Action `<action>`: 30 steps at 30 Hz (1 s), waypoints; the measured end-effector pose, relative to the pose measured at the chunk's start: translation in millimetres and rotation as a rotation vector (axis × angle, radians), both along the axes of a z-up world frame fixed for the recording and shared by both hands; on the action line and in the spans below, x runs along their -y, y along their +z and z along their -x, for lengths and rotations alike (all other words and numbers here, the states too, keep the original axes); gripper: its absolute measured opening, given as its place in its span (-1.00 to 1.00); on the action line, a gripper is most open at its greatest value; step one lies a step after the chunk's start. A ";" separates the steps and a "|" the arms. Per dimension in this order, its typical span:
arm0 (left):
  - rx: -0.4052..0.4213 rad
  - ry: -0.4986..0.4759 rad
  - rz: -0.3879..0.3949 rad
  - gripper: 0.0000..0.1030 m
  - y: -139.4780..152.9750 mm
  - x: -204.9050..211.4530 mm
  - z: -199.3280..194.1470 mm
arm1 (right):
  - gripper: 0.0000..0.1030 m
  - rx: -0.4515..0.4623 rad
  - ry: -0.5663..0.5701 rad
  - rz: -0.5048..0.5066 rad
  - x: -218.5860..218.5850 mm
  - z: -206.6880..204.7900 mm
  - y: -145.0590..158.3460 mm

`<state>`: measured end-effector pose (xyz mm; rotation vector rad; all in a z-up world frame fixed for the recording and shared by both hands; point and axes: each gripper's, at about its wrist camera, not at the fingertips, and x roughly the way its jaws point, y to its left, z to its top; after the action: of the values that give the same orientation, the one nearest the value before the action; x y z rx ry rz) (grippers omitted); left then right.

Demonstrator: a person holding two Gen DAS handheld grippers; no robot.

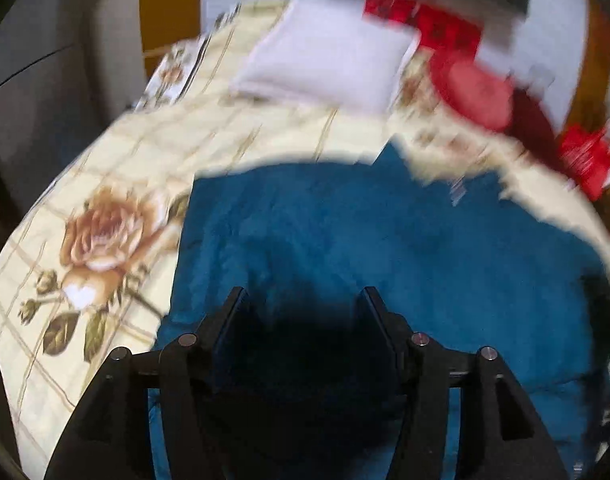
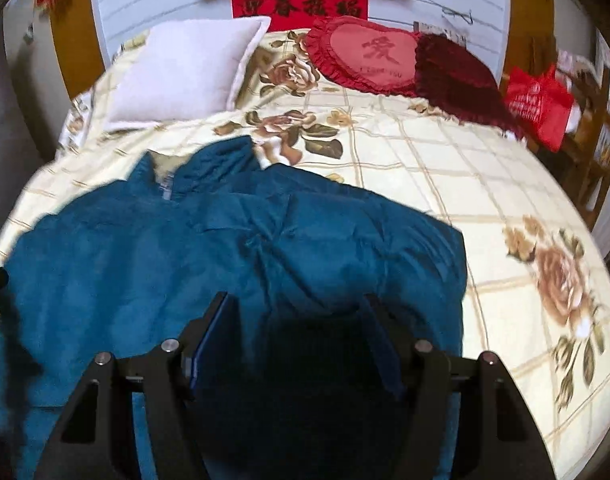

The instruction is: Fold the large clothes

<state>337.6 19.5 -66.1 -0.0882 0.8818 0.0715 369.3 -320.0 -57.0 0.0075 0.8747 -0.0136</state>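
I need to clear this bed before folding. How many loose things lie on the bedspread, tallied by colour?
Blue: 1, the jacket
White: 1, the square pillow
Red: 1, the heart cushion
Dark red: 1, the frilled cushion beside the heart cushion
Total: 4 on the floral bedspread

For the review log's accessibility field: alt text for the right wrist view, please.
A blue fleece jacket lies spread on a cream rose-print bedspread, with the right gripper open just above it. A white pillow and a red heart cushion sit at the headboard.
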 end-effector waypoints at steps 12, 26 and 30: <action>0.011 -0.008 -0.018 -0.09 -19.9 2.9 -2.9 | 0.64 -0.008 -0.037 0.004 0.1 -6.2 -10.1; 0.015 -0.009 -0.019 -0.09 -23.2 4.5 -3.6 | 0.64 0.031 0.176 0.018 -99.0 -8.4 -7.6; 0.017 -0.013 -0.016 -0.09 -25.1 4.5 -5.5 | 0.78 -0.005 0.135 0.053 -100.6 -20.5 -34.6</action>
<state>343.1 14.9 -91.2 -0.0678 0.8644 0.0655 389.9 -219.4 -91.6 -0.1011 0.8783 0.0900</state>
